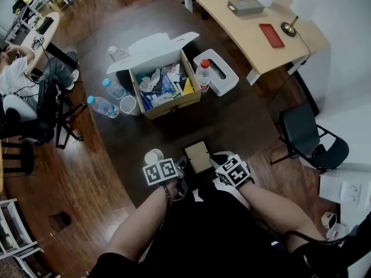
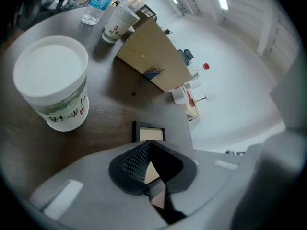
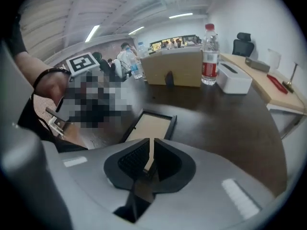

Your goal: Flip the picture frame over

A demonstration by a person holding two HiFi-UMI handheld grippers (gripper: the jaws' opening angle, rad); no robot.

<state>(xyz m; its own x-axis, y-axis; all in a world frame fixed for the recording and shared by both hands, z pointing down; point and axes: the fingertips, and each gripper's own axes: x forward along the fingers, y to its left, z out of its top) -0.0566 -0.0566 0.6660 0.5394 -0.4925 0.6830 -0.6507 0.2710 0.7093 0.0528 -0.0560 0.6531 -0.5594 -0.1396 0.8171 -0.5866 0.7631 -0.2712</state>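
The picture frame [image 1: 197, 155] lies flat on the dark rug, a thin black border around a tan panel. It shows just past the jaws in the left gripper view [image 2: 149, 132] and in the right gripper view [image 3: 152, 127]. My left gripper [image 1: 181, 175] is at the frame's near left corner; its jaws [image 2: 151, 143] meet at the tips, with the tan panel visible below them. My right gripper [image 1: 215, 168] is at the frame's near right side, its jaws [image 3: 152, 145] a narrow slit apart over the frame's near end. The frame's near edge is hidden by both grippers.
A white paper cup [image 1: 153, 156] stands just left of the frame, large in the left gripper view [image 2: 52, 83]. Beyond are an open cardboard box [image 1: 165, 88], a red-capped water bottle [image 1: 202, 74], a white tissue box [image 1: 217, 71], a desk [image 1: 255, 22] and a chair [image 1: 307, 135].
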